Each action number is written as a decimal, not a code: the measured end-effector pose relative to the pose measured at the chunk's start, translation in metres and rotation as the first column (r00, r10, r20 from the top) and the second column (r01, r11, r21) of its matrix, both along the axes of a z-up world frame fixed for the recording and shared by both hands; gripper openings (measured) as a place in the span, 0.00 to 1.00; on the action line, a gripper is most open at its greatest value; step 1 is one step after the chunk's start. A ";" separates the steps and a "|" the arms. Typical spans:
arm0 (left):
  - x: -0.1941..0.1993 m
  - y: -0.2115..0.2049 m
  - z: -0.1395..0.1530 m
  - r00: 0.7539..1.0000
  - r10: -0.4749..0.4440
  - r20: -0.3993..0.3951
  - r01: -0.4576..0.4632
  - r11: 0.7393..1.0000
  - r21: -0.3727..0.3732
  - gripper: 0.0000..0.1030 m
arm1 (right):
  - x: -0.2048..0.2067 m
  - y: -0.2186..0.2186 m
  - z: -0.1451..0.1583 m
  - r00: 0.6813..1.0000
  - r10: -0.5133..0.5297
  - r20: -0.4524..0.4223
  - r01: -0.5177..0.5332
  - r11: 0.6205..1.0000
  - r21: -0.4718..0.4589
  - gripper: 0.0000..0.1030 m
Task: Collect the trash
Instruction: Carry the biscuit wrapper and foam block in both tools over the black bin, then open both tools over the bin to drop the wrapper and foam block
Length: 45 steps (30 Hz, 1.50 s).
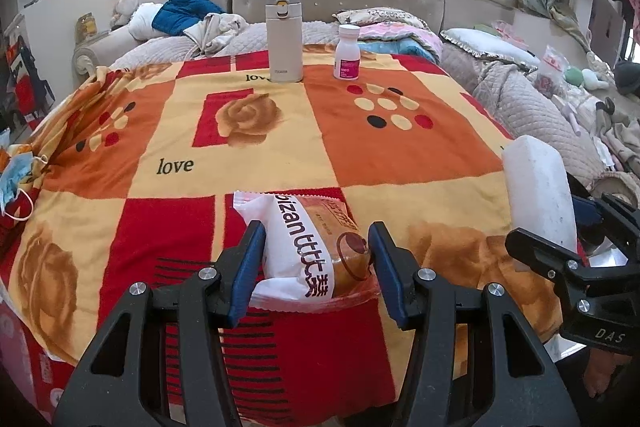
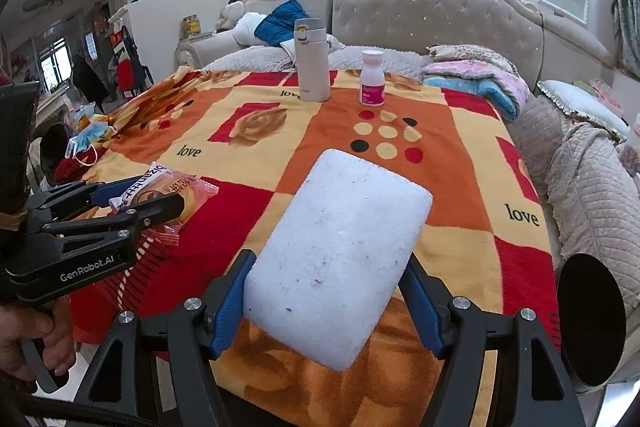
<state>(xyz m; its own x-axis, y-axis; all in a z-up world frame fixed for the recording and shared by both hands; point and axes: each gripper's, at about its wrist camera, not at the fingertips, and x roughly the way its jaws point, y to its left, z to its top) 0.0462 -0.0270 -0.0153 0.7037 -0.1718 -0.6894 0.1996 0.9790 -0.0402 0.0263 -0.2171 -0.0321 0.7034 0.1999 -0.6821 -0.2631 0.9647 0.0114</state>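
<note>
At the bottom middle of the left wrist view, the left gripper [image 1: 316, 263] pinches a white and orange plastic snack packet [image 1: 308, 247], its long side pointing away up the frame. At the bottom middle of the right wrist view, the right gripper [image 2: 328, 295] pinches a white foam block [image 2: 340, 259], long side also pointing away. Both pieces are lifted over the red, orange and yellow patterned blanket [image 1: 400, 147]. A round dark opening [image 2: 591, 319], maybe a bin, sits at the lower right, nearest the right gripper, so I think the foam goes first.
</note>
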 end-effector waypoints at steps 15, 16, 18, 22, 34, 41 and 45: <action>0.006 0.004 -0.008 1.000 0.012 -0.024 -0.012 1.000 -0.010 0.50 | 0.005 0.010 0.002 1.000 0.005 -0.007 -0.005 1.000 -0.016 0.67; 0.007 0.003 -0.009 1.000 0.010 -0.025 -0.011 1.000 -0.006 0.50 | 0.005 0.009 0.002 1.000 0.001 -0.006 -0.001 1.000 -0.018 0.67; 0.008 -0.003 -0.009 1.000 0.003 -0.025 -0.003 1.000 0.001 0.50 | 0.006 0.004 0.002 1.000 -0.023 -0.001 0.023 0.999 -0.029 0.67; 0.011 -0.021 -0.008 0.999 -0.019 -0.026 0.019 1.000 0.009 0.50 | 0.005 -0.029 0.004 0.994 -0.109 0.014 0.109 0.994 0.003 0.67; 0.013 -0.148 0.008 0.975 -0.220 -0.001 0.220 0.975 0.011 0.50 | -0.038 -0.213 -0.002 0.805 -0.574 0.149 0.572 0.818 0.059 0.67; 0.023 -0.238 0.026 0.930 -0.367 0.013 0.367 0.930 0.014 0.50 | -0.054 -0.295 -0.005 0.700 -0.703 0.130 0.696 0.711 0.096 0.67; 0.029 -0.287 0.026 0.888 -0.461 -0.002 0.461 0.888 0.003 0.50 | -0.059 -0.316 -0.012 0.695 -0.707 0.126 0.706 0.705 0.061 0.67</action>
